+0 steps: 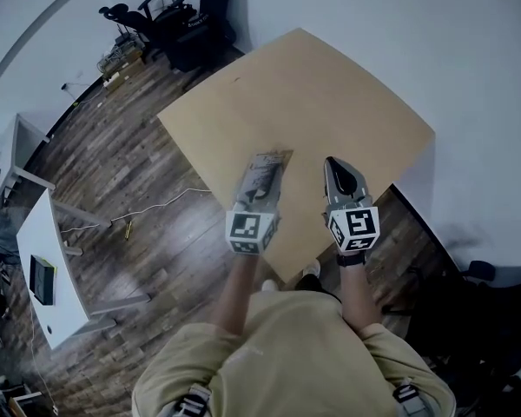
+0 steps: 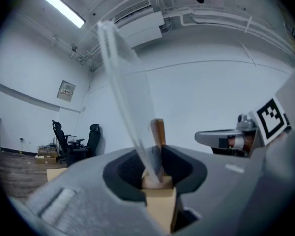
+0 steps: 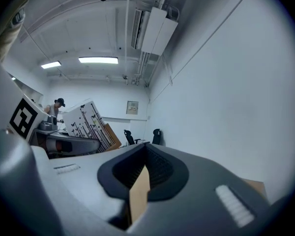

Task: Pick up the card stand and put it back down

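Note:
The card stand point(image 2: 130, 102) is a clear plastic sheet set in a small wooden base point(image 2: 157, 182). My left gripper point(image 2: 155, 175) is shut on that base, and the sheet slants up and to the left from between the jaws. In the head view the left gripper point(image 1: 262, 175) holds the card stand point(image 1: 274, 158) over the tan table point(image 1: 330, 94), near its front edge. To its right, my right gripper point(image 1: 335, 165) is shut, with nothing between its jaws. In its own view the right gripper point(image 3: 143, 173) shows only a tan sliver in the slit.
Dark wooden floor surrounds the table. Black office chairs point(image 1: 169, 16) stand at the back left and white desks point(image 1: 48, 263) at the far left. A white wall runs along the table's right side. A person point(image 3: 56, 107) and a patterned white board point(image 3: 88, 124) are far off.

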Tool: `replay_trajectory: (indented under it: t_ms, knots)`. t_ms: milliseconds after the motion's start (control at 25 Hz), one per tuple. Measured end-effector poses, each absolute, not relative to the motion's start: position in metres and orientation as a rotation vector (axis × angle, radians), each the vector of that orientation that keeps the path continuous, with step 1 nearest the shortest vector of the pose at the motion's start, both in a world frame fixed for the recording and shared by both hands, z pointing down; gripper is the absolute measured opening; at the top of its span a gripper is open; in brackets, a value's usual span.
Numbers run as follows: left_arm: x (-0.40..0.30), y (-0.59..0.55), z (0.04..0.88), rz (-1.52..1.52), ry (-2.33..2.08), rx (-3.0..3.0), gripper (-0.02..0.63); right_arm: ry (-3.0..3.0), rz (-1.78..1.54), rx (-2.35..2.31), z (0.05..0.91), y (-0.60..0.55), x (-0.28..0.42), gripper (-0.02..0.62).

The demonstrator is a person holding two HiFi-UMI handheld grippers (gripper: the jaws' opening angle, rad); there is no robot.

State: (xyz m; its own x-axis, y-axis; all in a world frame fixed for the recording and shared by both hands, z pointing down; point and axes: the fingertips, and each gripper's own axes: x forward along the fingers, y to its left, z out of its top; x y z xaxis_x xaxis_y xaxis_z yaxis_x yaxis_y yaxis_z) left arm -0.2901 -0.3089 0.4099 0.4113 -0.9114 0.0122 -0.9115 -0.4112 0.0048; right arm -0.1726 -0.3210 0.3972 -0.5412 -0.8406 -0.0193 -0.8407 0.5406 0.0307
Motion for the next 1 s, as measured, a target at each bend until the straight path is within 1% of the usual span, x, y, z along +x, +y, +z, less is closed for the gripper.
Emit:
replay_trajectory:
  t_ms: [160, 360, 600, 720, 1000]
  knots:
    - [-0.313, -0.290, 0.402, -0.048, -1.744, 2.633, 0.100, 2.725, 0.017, -1.564, 0.403, -0.304, -0.180, 0.003]
    - [-0.339, -0.271, 0.406, -0.046, -1.751, 2.633, 0.098, 2.740, 0.008, -1.590, 0.413, -0.283, -0.198, 0.003]
    - [-0.340, -0.255, 0.412, -0.059, -1.599, 2.680, 0.098, 2.753, -0.021, -1.683, 0.428, -0.257, -0.198, 0.003]
    - [-0.309, -0.252, 0.422, -0.050, -1.492, 2.714, 0.098, 2.725, -0.032, -1.758, 0.434, -0.239, -0.169, 0.003]
    - [-0.184, -0.237, 0.426, -0.017, -1.256, 2.817, 0.098, 2.576, -0.035, -1.894, 0.426, -0.216, -0.064, 0.003]
